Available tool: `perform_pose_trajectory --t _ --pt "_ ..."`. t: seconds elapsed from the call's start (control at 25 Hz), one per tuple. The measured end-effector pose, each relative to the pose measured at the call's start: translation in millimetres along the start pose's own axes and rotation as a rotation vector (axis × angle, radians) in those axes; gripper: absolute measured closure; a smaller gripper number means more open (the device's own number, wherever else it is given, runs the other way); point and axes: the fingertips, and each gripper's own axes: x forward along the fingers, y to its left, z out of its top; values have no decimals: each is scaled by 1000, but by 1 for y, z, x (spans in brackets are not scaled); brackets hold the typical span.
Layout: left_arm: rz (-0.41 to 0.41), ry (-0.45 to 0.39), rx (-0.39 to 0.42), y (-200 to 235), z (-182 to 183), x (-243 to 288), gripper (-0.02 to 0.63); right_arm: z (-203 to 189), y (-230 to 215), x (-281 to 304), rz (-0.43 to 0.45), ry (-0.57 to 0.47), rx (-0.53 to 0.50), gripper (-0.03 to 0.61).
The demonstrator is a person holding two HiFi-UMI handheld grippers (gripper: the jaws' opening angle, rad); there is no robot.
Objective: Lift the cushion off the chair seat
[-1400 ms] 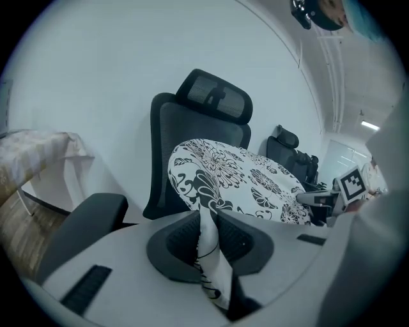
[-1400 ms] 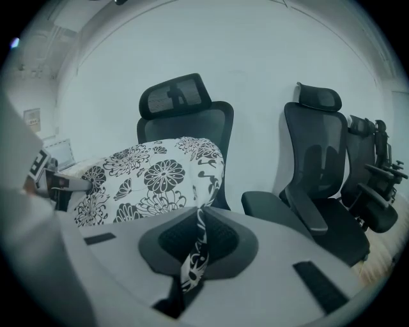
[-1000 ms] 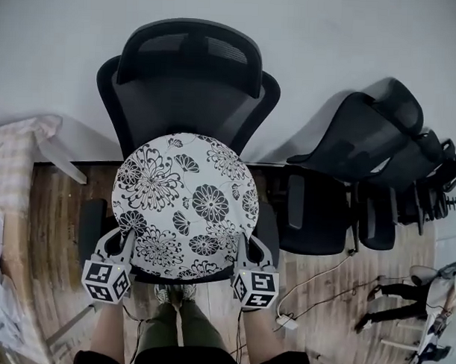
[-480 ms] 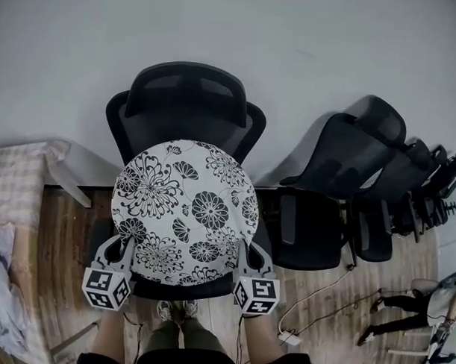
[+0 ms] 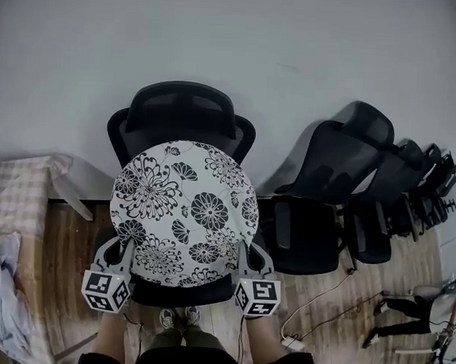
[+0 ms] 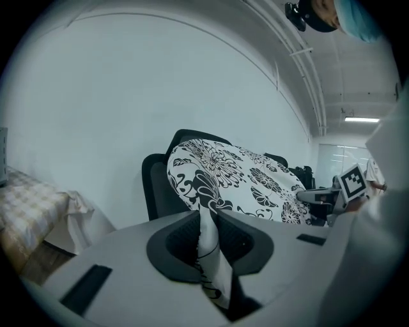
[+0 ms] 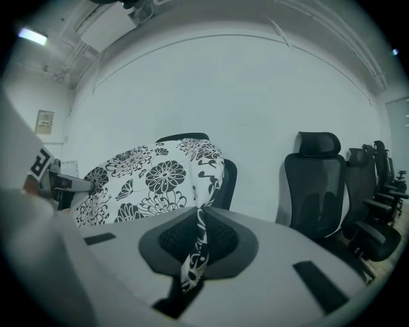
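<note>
Fingers of the left gripper (image 5: 126, 247) and right gripper (image 5: 241, 253) are both closed on the near hem of the cushion (image 5: 186, 206), 1 at its near-left and 1 at its near-right. Each gripper view shows floral cloth pinched between them. From the fingers the cushion runs toward the far side, tilted up toward the backrest of the chair (image 5: 182, 112). Being round, it has no long axis, and both hands are equally near. Whether its far edge touches the seat cannot be told. Count: 1 cushion, 2 grippers, 1 chair beneath, at least 3 spare chairs (image 5: 316, 210) at right.
</note>
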Motion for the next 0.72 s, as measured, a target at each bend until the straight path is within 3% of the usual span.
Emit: perform_pose_trajectory --t 0.72 --pt "-15 -122 42 2 -7 6 557 -1 -2 1 -8 -130 -43 552"
